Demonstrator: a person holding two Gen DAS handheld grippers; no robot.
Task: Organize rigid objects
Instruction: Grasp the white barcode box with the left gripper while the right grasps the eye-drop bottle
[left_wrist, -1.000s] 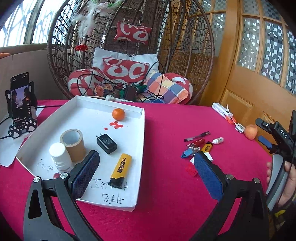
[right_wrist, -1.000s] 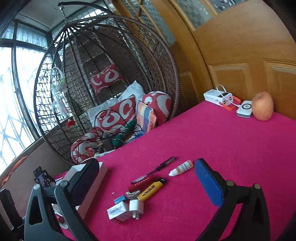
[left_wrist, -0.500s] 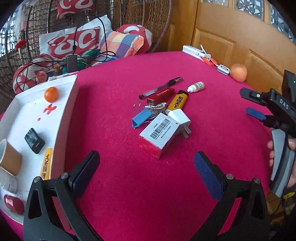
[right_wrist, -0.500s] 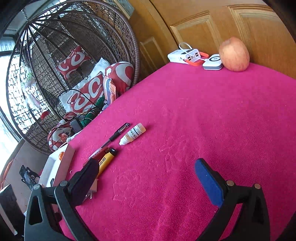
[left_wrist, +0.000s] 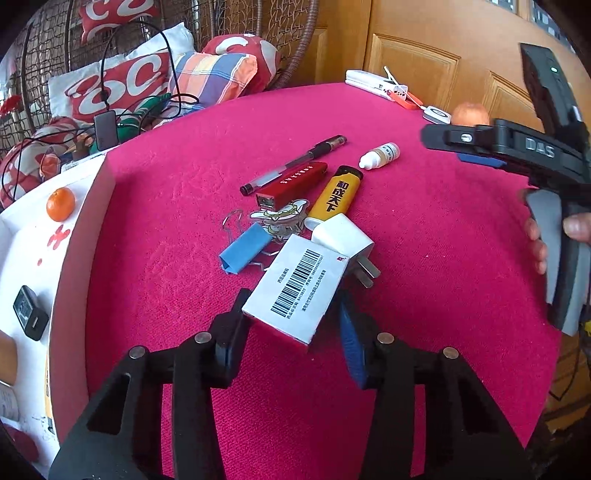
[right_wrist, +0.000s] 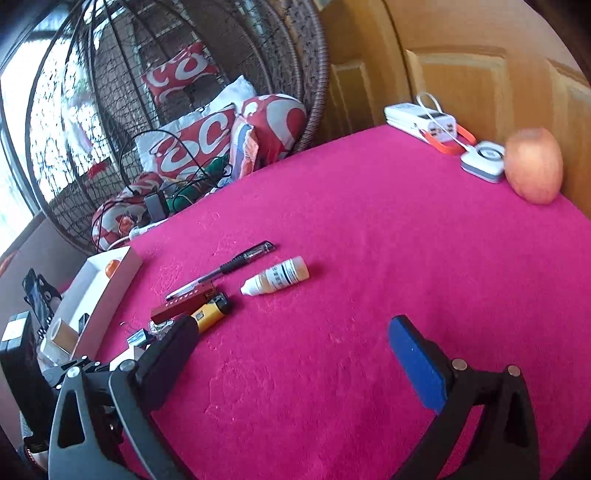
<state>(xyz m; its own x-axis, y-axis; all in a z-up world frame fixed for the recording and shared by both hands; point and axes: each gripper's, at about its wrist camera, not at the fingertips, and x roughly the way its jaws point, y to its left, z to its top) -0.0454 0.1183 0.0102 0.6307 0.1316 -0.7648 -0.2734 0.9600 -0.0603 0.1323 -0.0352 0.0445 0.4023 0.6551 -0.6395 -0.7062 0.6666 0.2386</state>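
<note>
Our left gripper (left_wrist: 295, 314) is closing its fingers around the barcoded box (left_wrist: 301, 286); our right gripper (right_wrist: 291, 350) gapes empty. Beyond the box, pen (left_wrist: 295, 164), lighter (left_wrist: 336, 194) and dropper bottle (left_wrist: 380, 155) await the white tray (left_wrist: 22, 258).

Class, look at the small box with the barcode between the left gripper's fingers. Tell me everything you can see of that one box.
The barcode box is a small rectangular carton, seemingly cardboard, white on its top face with a black barcode and small print, red along its lower side. It lies tilted on the pink tablecloth, closed and undamaged. The left gripper straddles its near end, jaws closing around it. Its far corner overlaps the white plug adapter, and the blue binder clip lies just beside it.
</note>
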